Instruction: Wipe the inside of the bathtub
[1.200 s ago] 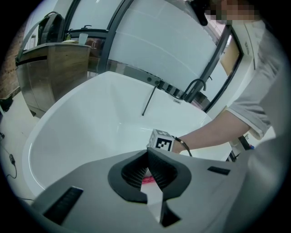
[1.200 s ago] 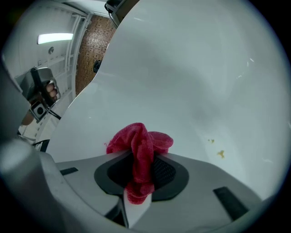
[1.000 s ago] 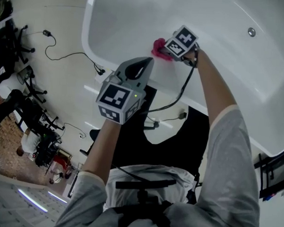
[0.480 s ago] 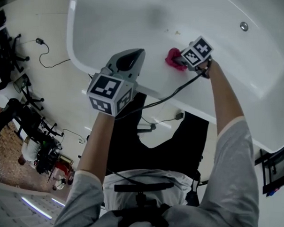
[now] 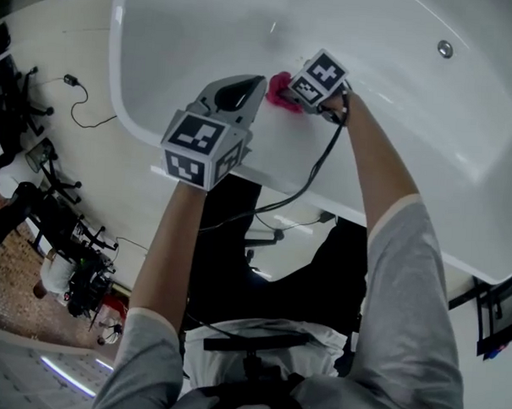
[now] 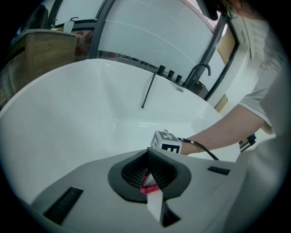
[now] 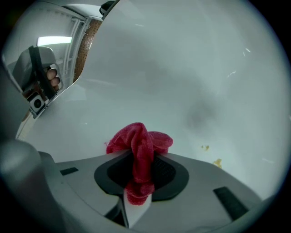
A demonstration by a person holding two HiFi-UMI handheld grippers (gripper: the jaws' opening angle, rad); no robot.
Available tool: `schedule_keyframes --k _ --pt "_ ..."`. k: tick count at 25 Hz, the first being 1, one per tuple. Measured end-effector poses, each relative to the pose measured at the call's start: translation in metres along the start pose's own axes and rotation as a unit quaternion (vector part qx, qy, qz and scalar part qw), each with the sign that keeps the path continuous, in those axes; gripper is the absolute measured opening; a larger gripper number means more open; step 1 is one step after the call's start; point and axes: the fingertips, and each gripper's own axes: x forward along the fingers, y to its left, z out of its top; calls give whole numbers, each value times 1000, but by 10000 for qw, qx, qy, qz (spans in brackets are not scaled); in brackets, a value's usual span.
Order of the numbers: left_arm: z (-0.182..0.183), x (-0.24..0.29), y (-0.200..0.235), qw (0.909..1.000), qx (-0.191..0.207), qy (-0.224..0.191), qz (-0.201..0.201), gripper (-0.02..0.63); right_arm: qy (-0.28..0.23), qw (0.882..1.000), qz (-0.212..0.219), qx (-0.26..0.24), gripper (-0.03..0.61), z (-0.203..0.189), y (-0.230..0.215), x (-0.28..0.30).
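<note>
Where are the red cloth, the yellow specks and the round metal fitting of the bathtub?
red cloth point(image 7: 137, 142): right gripper view, on the fold clamped between the jaws.
yellow specks point(image 7: 217, 162): right gripper view, on the larger, lower speck.
round metal fitting point(image 5: 446, 49): head view, on its centre.

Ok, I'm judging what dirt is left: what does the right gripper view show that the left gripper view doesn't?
Only the right gripper view shows yellowish specks on the bathtub wall and the red cloth pinched in the right tool. Only the left gripper view shows the black faucet on the far rim and the right tool's marker cube. Both show the bathtub's white interior; a red sliver of cloth shows past the left tool's shut jaws.
</note>
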Motion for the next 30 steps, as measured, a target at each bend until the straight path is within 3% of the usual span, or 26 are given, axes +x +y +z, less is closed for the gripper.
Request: schedule_keyframes --k 6,10,14,18,22,30 --pt "1 13 13 9999 22 148 -83 5 -192 9997 -113 137 98 13 -7 7" --pt "3 22 10 9994 126 216 -259 5 78 9989 -303 352 98 -29 -24 -10" --pt "-3 35 9 9961 570 524 -431 4 179 9958 -518 734 98 -69 -45 -25" --pt "-28 60 14 9845 1250 1126 -502 5 212 9960 -529 693 98 -68 -49 -19" --pt "-47 79 25 9670 1812 1698 -578 5 116 9974 -475 533 98 -41 -49 -2" --pt "-61 102 34 9522 2091 2112 -701 5 -112 9992 -291 257 98 6 -52 24"
